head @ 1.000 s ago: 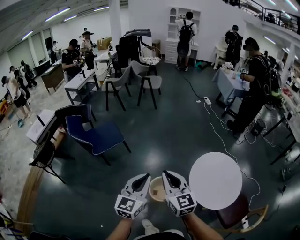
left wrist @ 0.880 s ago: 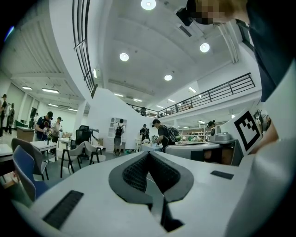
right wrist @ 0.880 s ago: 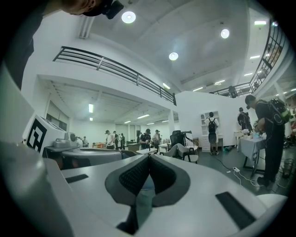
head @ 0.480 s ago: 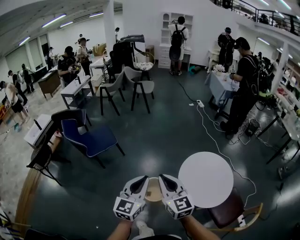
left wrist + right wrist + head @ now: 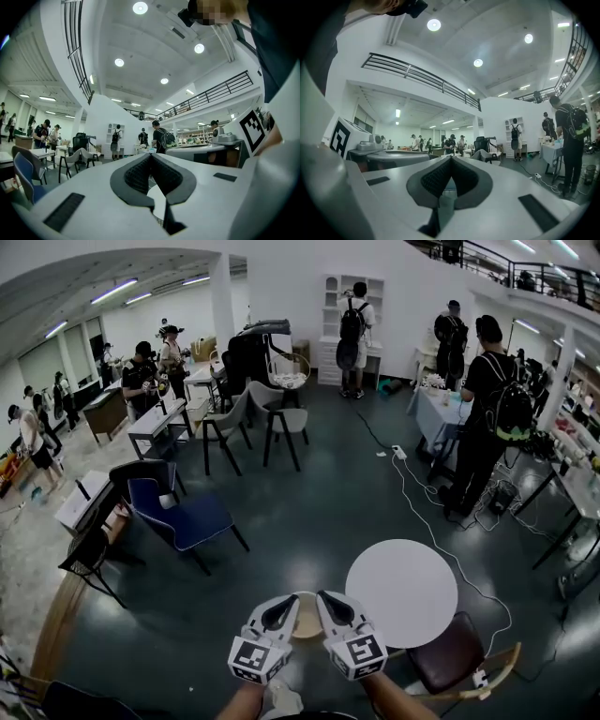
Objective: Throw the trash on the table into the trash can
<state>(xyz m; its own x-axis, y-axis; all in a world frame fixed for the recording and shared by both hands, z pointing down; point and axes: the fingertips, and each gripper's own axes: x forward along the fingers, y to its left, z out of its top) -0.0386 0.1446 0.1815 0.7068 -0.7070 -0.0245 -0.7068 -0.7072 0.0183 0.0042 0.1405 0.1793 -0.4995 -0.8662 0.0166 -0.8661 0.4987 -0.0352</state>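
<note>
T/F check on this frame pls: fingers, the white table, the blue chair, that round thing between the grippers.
1. The left gripper and the right gripper both have their fingers shut. True.
2. The white table is square. False: it is round.
3. The table stands to the left of the grippers. False: it is to their right in the head view.
4. A round tan container shows between the two grippers. True.
5. The blue chair stands on the table. False: it is on the floor, off to the left.

Blue armchair (image 5: 185, 517), floor cable (image 5: 413, 491), backpacked person (image 5: 486, 413)
</note>
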